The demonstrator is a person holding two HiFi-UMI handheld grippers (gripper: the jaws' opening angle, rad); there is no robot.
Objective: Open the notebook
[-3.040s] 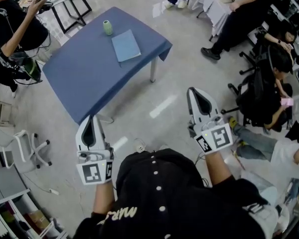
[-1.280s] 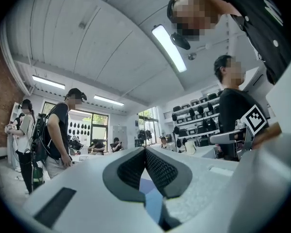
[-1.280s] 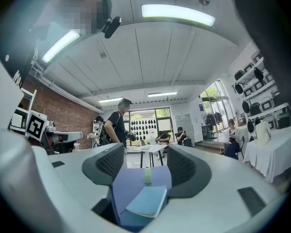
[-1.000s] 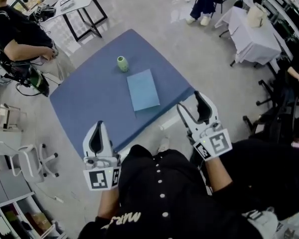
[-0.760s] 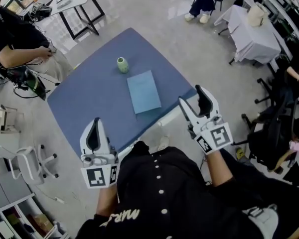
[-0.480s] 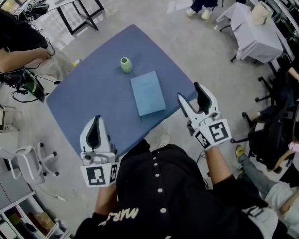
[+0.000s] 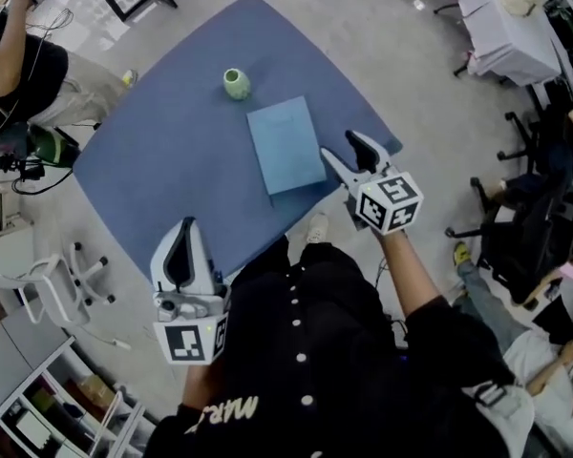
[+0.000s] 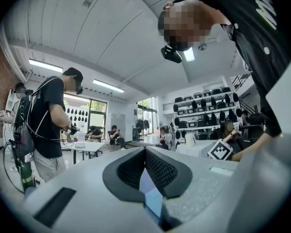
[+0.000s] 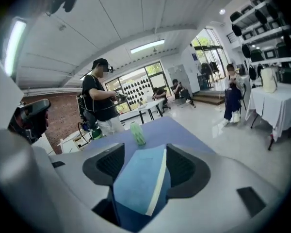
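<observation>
Only legible writing: white letters "MAR", part-seen, on the wearer's black shirt (image 7: 234, 410); the gripper cubes carry b/w square markers only. Notebook (image 7: 286, 146) is light blue w/ a plain-looking cover. It lies closed and flat on the blue table (image 7: 162, 170), toward the table's right near side. A green cup (image 7: 235, 83) stands farther off to its left, apart from it. R gripper (image 7: 342, 148) is at the notebook's right edge by the near corner; can't tell if it touches. In the right gripper view its jaws stand wide apart, having just narrowed a bit. The notebook shows in the gap btwn the pads (image 9: 182, 166), which don't press on it, so nothing is held. L gripper (image 7: 184, 229) sits over the table's near left edge, well apart from the notebook. Its fingertips are together w/ nothing btwn them.
</observation>
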